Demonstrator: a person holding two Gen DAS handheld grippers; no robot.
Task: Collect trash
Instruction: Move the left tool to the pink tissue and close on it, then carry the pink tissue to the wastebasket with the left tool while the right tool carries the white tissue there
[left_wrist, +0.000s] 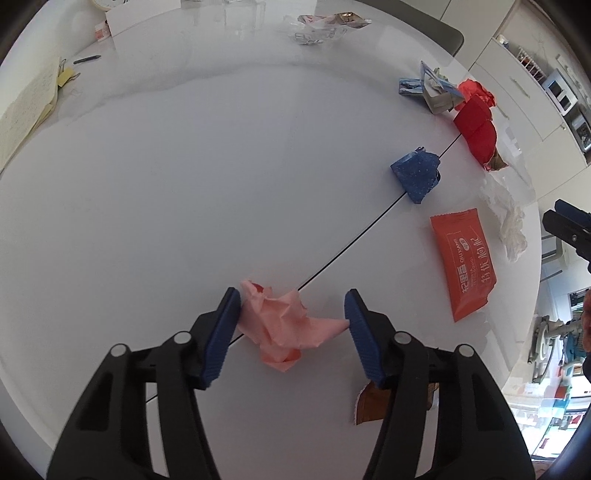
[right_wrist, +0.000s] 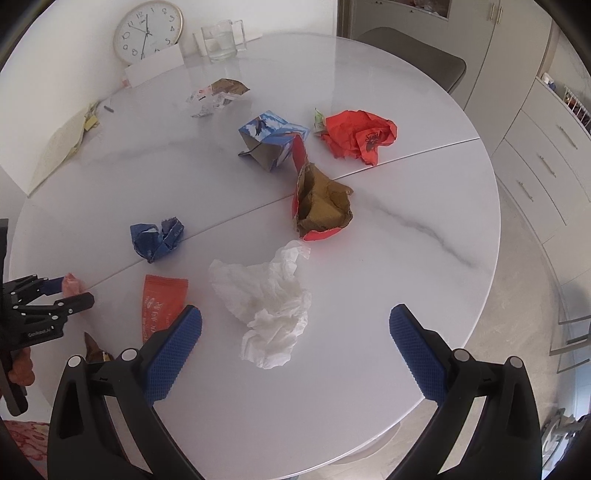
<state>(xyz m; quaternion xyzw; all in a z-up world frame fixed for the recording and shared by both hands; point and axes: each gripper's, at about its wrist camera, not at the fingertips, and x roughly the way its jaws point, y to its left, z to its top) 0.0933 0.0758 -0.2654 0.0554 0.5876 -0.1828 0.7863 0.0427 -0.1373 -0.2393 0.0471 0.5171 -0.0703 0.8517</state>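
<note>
Trash: one pink wad (left_wrist: 284, 325) pinched in left gripper (left_wrist: 293, 314) jaws; right gripper (right_wrist: 295, 325) jaws wide, empty, over one white tissue (right_wrist: 269, 306).

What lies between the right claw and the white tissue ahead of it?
Nothing: in the right wrist view, only bare white table separates the open right claw from the crumpled white tissue.

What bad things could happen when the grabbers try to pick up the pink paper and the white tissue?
The left gripper pinches only the edges of the pink paper, so the paper might slip out when lifted. The right gripper is open above the white tissue; its left finger sits close to the orange wrapper and might catch that too.
</note>
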